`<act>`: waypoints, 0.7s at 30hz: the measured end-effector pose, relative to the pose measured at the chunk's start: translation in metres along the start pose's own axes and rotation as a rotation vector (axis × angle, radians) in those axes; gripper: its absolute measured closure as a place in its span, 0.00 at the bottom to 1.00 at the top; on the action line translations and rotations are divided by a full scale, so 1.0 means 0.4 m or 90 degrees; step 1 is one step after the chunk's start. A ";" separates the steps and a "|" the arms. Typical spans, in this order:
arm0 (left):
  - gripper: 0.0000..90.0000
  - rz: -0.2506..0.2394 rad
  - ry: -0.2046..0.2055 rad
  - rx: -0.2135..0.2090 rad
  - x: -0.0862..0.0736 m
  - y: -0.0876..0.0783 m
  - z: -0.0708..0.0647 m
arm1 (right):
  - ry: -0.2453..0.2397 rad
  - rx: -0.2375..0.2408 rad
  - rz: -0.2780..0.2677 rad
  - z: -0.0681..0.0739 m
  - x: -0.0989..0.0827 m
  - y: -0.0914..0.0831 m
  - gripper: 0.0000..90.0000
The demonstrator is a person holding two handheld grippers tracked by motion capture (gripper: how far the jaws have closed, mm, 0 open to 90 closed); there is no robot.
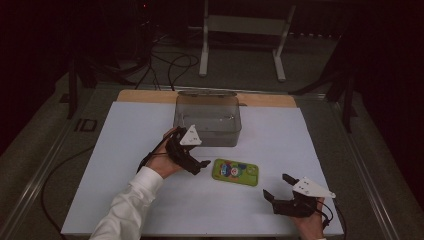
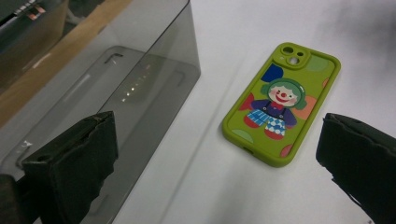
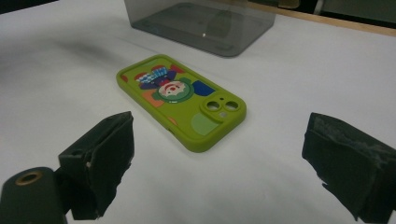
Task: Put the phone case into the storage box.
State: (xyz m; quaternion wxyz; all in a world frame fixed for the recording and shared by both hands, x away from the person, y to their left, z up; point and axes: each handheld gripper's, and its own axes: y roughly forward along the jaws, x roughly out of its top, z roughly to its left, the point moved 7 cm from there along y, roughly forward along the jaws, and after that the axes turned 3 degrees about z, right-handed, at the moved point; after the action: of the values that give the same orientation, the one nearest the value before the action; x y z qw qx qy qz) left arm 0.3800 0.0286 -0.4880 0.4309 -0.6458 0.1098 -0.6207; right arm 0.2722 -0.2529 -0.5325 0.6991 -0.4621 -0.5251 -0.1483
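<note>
A lime-green phone [image 1: 235, 172] with a cartoon clown on its case lies flat on the white board [image 1: 125, 165], back side up. My left gripper [image 1: 198, 156] hovers just left of it, open and holding nothing. In the left gripper view the phone [image 2: 280, 105] lies ahead, nearer the right jaw, with the left gripper [image 2: 217, 140] wide apart. My right gripper [image 1: 276, 186] sits at the board's front right, open and apart from the phone. Its own view has the phone [image 3: 180, 100] ahead of the right gripper [image 3: 222, 140], camera lenses toward me.
A smoked see-through box [image 1: 207, 120] stands open-topped behind the phone; its wall [image 2: 116, 88] is close to my left jaw and shows far off [image 3: 205, 23] in the right gripper view. A wooden strip [image 1: 150, 96] edges the board's back. Cables and a white stand [image 1: 240, 30] lie beyond.
</note>
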 end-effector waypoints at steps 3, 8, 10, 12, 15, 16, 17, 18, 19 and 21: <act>0.00 0.006 0.003 -0.006 0.002 0.011 -0.003 | 0.000 0.000 -0.001 0.000 0.000 0.000 0.10; 0.00 0.015 0.010 -0.012 0.001 0.027 -0.006 | 0.001 0.000 -0.001 -0.001 0.000 -0.001 0.10; 0.00 0.012 0.012 -0.016 0.001 0.033 -0.007 | 0.001 0.001 0.000 0.000 0.000 -0.001 0.10; 0.00 0.016 0.017 -0.020 -0.001 0.041 -0.009 | 0.000 0.001 0.001 0.000 0.000 0.000 0.10; 0.00 0.022 0.023 -0.026 -0.001 0.055 -0.014 | 0.001 0.002 0.002 0.001 -0.001 0.000 0.10; 0.00 0.022 0.024 -0.027 -0.001 0.059 -0.015 | 0.001 0.002 0.002 0.001 -0.001 0.000 0.10; 0.00 0.024 0.026 -0.029 0.000 0.063 -0.017 | 0.001 0.002 0.002 0.001 -0.001 0.000 0.10; 0.00 0.026 0.029 -0.032 0.002 0.067 -0.018 | 0.000 0.002 0.002 0.001 -0.001 0.000 0.10; 0.00 0.028 0.030 -0.033 0.004 0.071 -0.020 | 0.001 0.002 0.003 0.001 -0.001 0.000 0.10; 0.00 0.037 0.039 -0.039 0.007 0.082 -0.026 | 0.000 0.003 0.002 0.001 -0.001 0.000 0.10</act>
State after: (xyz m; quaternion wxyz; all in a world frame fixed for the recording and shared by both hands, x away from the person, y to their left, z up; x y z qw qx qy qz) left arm 0.3841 0.0028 -0.5102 0.4252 -0.6360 0.1602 -0.6238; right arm 0.2718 -0.2526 -0.5328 0.7005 -0.4615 -0.5244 -0.1461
